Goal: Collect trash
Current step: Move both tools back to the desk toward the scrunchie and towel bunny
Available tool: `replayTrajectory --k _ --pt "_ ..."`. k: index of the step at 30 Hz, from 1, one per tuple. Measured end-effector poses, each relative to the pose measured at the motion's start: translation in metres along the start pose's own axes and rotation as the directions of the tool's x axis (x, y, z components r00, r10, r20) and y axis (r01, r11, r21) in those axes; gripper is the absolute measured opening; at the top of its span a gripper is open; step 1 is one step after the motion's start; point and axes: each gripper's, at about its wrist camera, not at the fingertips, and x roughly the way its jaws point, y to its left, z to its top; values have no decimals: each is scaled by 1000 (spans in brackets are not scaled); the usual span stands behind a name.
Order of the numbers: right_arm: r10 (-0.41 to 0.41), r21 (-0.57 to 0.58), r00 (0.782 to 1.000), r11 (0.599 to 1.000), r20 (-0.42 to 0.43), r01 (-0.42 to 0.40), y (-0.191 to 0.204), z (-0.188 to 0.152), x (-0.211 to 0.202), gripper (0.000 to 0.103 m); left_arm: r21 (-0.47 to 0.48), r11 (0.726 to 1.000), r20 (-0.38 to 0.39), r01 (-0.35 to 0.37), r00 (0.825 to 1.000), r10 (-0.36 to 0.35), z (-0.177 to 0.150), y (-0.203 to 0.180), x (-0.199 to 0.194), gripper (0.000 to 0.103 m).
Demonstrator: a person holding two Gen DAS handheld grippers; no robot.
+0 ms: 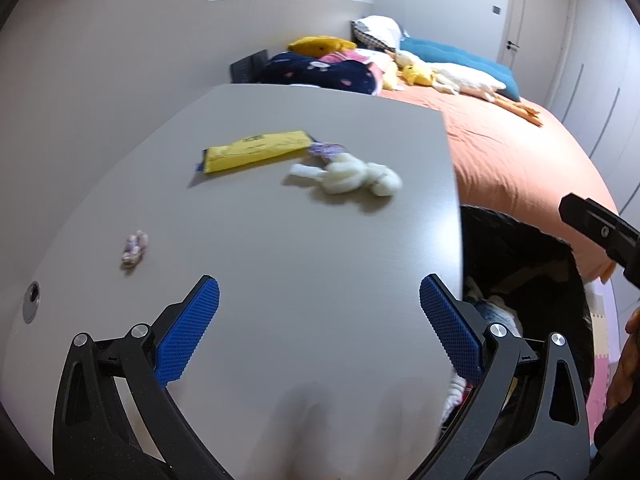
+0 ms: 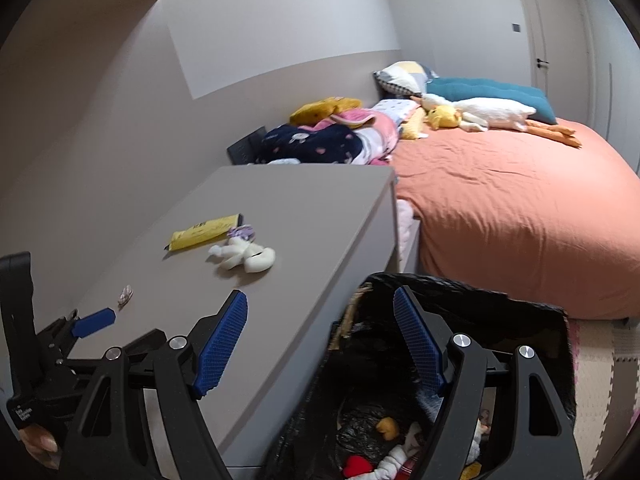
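On the grey table [image 1: 280, 260] lie a yellow wrapper [image 1: 256, 150], a small purple scrap [image 1: 328, 149], a crumpled white tissue wad [image 1: 352, 176] and a small pale scrap [image 1: 135, 250]. My left gripper [image 1: 319, 292] is open and empty above the table's near part. My right gripper [image 2: 320, 308] is open and empty above the black trash bag [image 2: 460, 292], which holds several pieces of trash. The wrapper [image 2: 206, 232], tissue wad [image 2: 244, 256] and small scrap [image 2: 125, 295] also show in the right wrist view. The left gripper [image 2: 94, 322] shows there at the left.
A bed with an orange cover [image 2: 520, 200] stands beyond the table, with pillows, clothes and plush toys [image 2: 480, 114] on it. A white door [image 1: 540, 12] is at the back right. Foam floor mats [image 2: 600, 380] lie beside the bag. The wall runs along the table's left side.
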Motion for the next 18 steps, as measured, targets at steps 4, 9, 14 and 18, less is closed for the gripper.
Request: replayTrajectory --k 4,9,14,18 --pt "16 -29 999 999 -34 -17 13 2 18 76 -32 999 -6 -20 1000 20 3 19 5 97" --pt "30 -70 997 997 -65 -34 29 7 38 76 -81 995 -6 -61 998 61 6 46 12 97" --pt "42 -92 995 994 -92 -50 42 10 57 76 -143 986 -16 -89 996 88 8 77 19 97" --pt "49 -106 993 993 -111 -60 52 13 73 76 -191 974 -24 -120 993 118 8 100 26 96"
